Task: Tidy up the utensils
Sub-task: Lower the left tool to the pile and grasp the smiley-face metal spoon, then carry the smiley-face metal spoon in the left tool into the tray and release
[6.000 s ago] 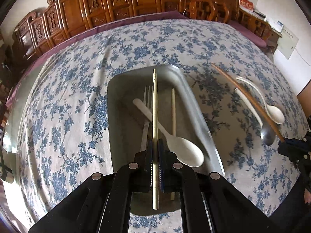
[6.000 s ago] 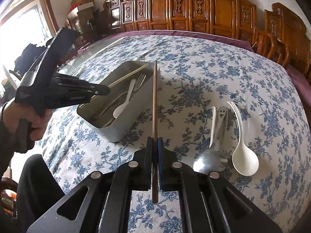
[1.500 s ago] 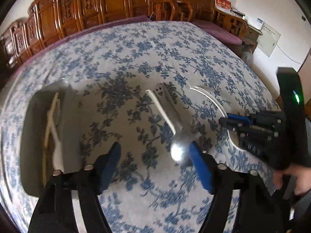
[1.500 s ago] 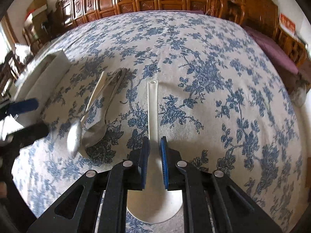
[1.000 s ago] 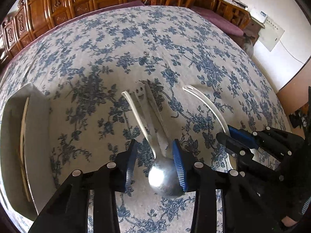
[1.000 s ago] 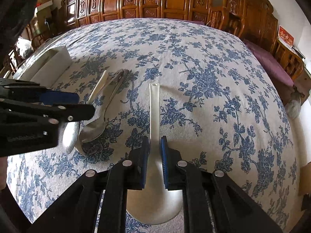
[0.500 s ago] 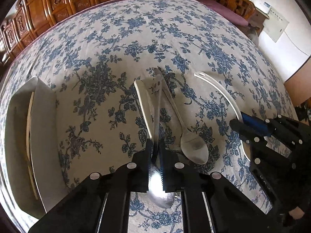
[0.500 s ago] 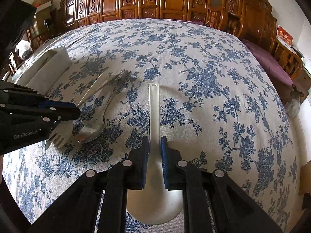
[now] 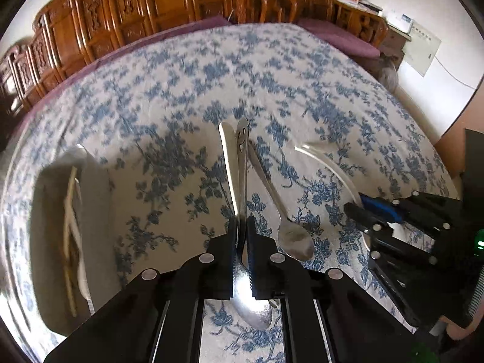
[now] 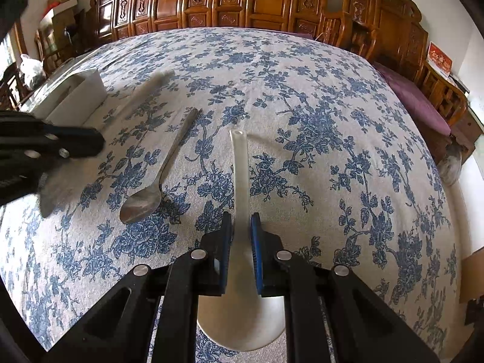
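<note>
tray [image 9: 99,187]: metal, on the counter [image 9: 187,96], left of the spoons; pale chopsticks [image 9: 71,199] inside
left tool [image 9: 241,227]: just clamped shut on two metal utensils [image 9: 239,163], handles pointing away
steel spoon [image 10: 152,187]: lying loose on counter
right tool [image 10: 241,224]: pinching white spoon [image 10: 240,181] at the neck, bowl under the jaws

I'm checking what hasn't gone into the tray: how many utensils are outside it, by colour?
Silver: 3, a held pair in the left gripper and a loose spoon
White: 1, the white spoon in the right gripper
Total: 4
</note>
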`<state>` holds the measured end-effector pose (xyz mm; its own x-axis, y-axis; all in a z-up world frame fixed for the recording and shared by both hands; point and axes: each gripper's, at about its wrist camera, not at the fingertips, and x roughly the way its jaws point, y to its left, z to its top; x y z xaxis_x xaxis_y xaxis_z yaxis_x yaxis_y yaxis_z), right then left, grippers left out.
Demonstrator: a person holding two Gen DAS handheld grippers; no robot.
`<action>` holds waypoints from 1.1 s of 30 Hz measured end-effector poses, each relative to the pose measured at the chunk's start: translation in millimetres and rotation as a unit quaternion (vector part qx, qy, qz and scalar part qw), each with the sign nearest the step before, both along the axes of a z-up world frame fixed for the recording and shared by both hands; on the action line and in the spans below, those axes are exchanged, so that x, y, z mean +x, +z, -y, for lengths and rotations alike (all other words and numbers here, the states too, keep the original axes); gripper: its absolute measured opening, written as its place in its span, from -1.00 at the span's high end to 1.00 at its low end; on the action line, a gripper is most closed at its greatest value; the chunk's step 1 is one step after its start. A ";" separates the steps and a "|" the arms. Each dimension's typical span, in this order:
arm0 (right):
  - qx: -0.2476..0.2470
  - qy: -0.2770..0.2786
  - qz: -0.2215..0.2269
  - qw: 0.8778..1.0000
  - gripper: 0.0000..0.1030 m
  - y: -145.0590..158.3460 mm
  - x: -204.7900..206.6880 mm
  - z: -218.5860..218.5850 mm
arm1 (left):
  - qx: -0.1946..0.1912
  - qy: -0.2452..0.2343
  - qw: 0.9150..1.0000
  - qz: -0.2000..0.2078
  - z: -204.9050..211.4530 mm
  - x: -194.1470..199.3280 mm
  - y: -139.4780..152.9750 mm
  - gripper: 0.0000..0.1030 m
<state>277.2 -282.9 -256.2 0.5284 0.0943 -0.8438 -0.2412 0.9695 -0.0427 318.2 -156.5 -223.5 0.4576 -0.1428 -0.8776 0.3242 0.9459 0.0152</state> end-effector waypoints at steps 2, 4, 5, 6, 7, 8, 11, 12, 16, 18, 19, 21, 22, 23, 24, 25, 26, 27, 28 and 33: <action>-0.006 0.000 -0.004 1.000 0.73 0.5 1.3 -1.9 | -0.012 -0.003 1.000 -0.005 -2.8 -1.2 6.1 0.90; -0.005 -0.002 -0.010 1.000 0.73 0.9 3.3 -2.3 | -0.016 -0.002 1.000 -0.011 -4.1 -0.6 7.1 0.90; -0.005 -0.003 -0.012 1.000 0.74 1.1 4.3 -1.9 | -0.015 -0.004 1.000 -0.018 -3.9 0.5 4.3 0.90; -0.005 -0.003 -0.012 1.000 0.74 1.1 4.4 -2.1 | -0.015 -0.004 1.000 -0.024 -5.4 1.0 1.0 0.90; -0.007 -0.003 -0.012 1.000 0.74 1.1 4.7 -2.5 | -0.013 -0.004 0.999 -0.031 -5.5 2.2 -4.2 0.90; -0.009 -0.001 -0.012 1.000 0.74 1.1 4.9 -3.0 | -0.010 -0.003 0.999 -0.038 -6.1 2.5 -9.7 0.90; -0.015 0.002 -0.010 1.000 0.74 1.1 5.3 -4.5 | -0.001 0.000 0.999 -0.052 -9.3 2.8 -24.7 0.90; -0.016 0.003 -0.010 1.000 0.74 1.2 5.1 -4.5 | 0.001 0.001 0.999 -0.053 -10.9 2.4 -27.5 0.89; -0.019 0.006 -0.008 1.000 0.74 0.9 3.8 -5.2 | 0.012 0.008 0.998 -0.057 -20.3 2.6 -32.8 0.89; -0.022 0.006 -0.006 1.000 0.74 0.7 2.9 -6.3 | 0.017 0.010 0.998 -0.052 -26.9 2.3 -32.4 0.87; -0.024 0.007 -0.005 1.000 0.74 0.6 2.7 -6.6 | 0.018 0.011 0.998 -0.052 -29.5 2.3 -32.4 0.87; -0.025 0.006 -0.004 1.000 0.74 0.7 2.2 -6.6 | 0.022 0.012 0.998 -0.052 -34.3 2.2 -32.7 0.87; -0.025 0.007 -0.004 1.000 0.74 0.8 2.1 -6.7 | 0.025 0.011 0.998 -0.051 -37.0 1.8 -33.0 0.87; -0.026 0.007 -0.004 1.000 0.74 0.8 2.1 -6.8 | 0.027 0.012 0.998 -0.051 -39.5 1.7 -33.4 0.87; -0.026 0.007 -0.004 1.000 0.74 0.9 2.1 -6.6 | 0.028 0.014 0.998 -0.050 -41.0 1.7 -33.3 0.87; -0.026 0.007 -0.003 1.000 0.74 0.9 1.8 -6.8 | 0.029 0.017 0.998 -0.049 -44.1 1.7 -33.0 0.87; -0.026 0.007 -0.003 1.000 0.74 0.9 1.8 -6.9 | 0.029 0.019 0.998 -0.048 -46.9 1.7 -32.2 0.87; -0.026 0.008 -0.004 1.000 0.74 0.9 1.8 -6.9 | 0.029 0.018 0.998 -0.048 -47.5 1.9 -32.0 0.87; -0.026 0.008 -0.003 1.000 0.74 0.9 1.9 -7.0 | 0.031 0.017 0.998 -0.047 -48.4 1.8 -32.2 0.87; -0.026 0.008 -0.004 1.000 0.74 0.9 2.1 -7.1 | 0.042 0.007 0.998 -0.047 -48.3 2.6 -33.0 0.87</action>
<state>279.3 -275.8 -255.3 0.5200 0.0584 -0.8522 -0.2581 0.9618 -0.0916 320.8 -108.2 -256.5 0.3749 -0.0610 -0.9250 0.3148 0.9469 0.0651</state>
